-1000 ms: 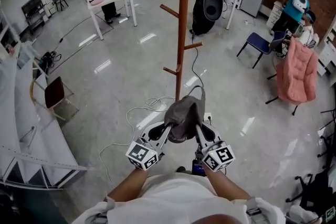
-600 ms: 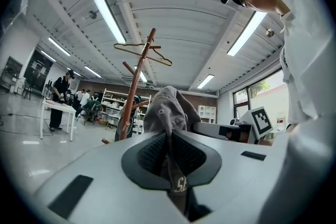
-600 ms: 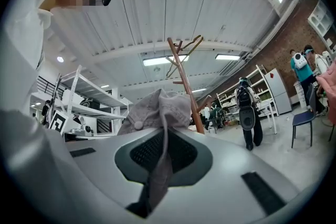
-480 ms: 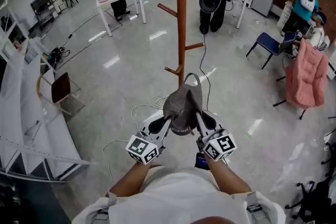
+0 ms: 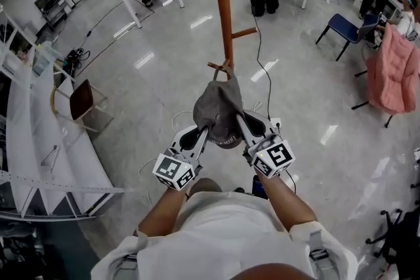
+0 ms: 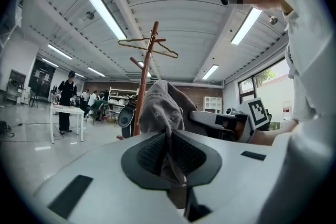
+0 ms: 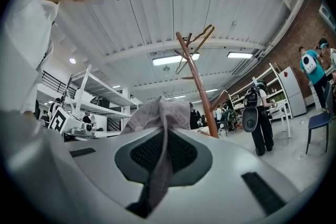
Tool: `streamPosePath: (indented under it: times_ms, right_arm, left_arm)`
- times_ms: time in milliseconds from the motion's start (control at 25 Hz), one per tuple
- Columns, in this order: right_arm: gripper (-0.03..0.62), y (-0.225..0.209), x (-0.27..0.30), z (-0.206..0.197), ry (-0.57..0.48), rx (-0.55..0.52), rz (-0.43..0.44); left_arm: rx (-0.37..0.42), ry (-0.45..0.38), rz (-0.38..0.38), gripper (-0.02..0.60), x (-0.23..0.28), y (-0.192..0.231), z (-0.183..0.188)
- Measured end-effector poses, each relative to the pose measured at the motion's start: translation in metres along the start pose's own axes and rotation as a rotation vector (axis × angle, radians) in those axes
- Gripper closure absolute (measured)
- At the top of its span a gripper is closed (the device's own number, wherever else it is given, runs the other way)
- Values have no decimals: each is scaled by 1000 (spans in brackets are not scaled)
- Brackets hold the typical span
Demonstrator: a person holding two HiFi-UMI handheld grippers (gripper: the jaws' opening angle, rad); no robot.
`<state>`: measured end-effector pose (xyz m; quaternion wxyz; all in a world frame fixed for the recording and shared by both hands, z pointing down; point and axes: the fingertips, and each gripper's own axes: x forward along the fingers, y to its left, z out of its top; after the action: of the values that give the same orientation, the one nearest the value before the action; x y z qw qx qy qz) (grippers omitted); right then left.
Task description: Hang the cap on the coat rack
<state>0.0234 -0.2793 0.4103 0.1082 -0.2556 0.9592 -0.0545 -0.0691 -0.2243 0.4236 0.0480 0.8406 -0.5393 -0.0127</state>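
Two grippers share the grey cap (image 5: 220, 111): the left gripper (image 5: 203, 136) and the right gripper (image 5: 241, 124) each pinch a fold of its rim between nearly closed jaws, holding it in the air just in front of the wooden coat rack (image 5: 224, 16), back strap close to a low peg (image 5: 216, 66). Risk, by my judgement: the thin fabric pinch slips, or the strap misses the short peg and the cap drops. Both forearms (image 5: 164, 216) reach forward side by side, grippers roughly level, the right tipped slightly up.

The cap (image 5: 218, 108) is just before the coat rack (image 5: 222, 3), a chair (image 5: 82, 98) well left.
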Motion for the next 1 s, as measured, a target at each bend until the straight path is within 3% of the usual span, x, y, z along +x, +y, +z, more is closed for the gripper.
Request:
streamPosePath:
  times_ms: [320, 560, 1000]
  right_arm:
    - [565, 1, 41, -9, 50, -13, -37]
    - [565, -13, 62, -31, 81, -44, -122]
    - [565, -39, 88, -70, 154, 6, -245]
  left_arm:
    - [2, 23, -23, 549, 8, 48, 2]
    - [-12, 23, -75, 549, 27, 79, -16]
    - [-47, 53, -153, 549, 62, 124, -37]
